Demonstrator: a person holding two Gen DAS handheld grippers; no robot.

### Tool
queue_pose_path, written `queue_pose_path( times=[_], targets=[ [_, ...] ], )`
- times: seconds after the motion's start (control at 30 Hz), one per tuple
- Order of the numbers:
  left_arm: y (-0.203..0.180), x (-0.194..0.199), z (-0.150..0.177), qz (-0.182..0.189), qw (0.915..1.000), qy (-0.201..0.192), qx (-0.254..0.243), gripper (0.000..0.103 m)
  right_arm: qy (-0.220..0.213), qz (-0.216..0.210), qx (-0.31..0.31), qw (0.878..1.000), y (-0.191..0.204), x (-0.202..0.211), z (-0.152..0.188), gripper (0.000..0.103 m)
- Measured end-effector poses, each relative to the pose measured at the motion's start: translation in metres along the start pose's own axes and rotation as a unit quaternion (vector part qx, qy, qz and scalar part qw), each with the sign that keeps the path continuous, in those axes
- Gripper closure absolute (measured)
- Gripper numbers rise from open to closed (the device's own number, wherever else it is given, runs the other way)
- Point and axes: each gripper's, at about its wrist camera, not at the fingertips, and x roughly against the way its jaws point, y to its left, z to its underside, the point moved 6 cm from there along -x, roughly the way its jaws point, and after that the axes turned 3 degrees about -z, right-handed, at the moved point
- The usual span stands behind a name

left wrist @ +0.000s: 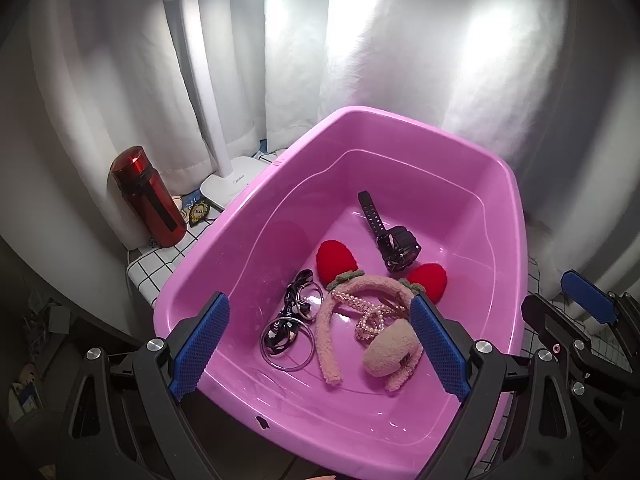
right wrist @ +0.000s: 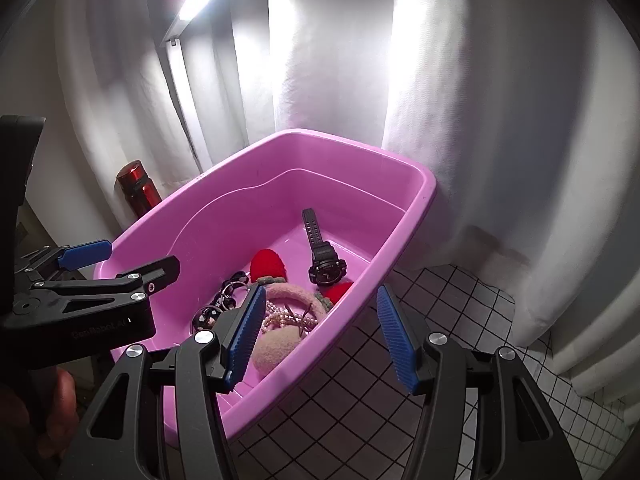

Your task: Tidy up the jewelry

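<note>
A pink plastic tub (left wrist: 472,184) holds the jewelry: a black wristwatch (left wrist: 394,246), a fuzzy pink headband with red strawberry ears (left wrist: 336,258), a pearl necklace (left wrist: 370,316), silver bangles (left wrist: 294,350) and a black printed band (left wrist: 282,330). My left gripper (left wrist: 320,344) is open and empty above the tub's near end. My right gripper (right wrist: 320,336) is open and empty over the tub's right rim (right wrist: 372,280). The watch (right wrist: 326,266), headband (right wrist: 280,292) and pearls (right wrist: 280,320) also show in the right wrist view.
A red bottle (left wrist: 148,196) and a white lamp base (left wrist: 232,184) stand left of the tub on a white grid-pattern tablecloth (right wrist: 452,320). White curtains (left wrist: 360,60) hang close behind. The left gripper's body (right wrist: 88,292) sits at the left of the right view.
</note>
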Motion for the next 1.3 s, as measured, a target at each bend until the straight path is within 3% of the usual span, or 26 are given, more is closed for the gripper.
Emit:
queue_pose_path(
  times=[1.3],
  targets=[
    [-0.003, 0.01, 0.007, -0.016, 0.9998, 0.003, 0.011, 0.013, 0.005, 0.012, -0.019, 1.0, -0.012, 0.011, 0.008, 0.047]
  ],
)
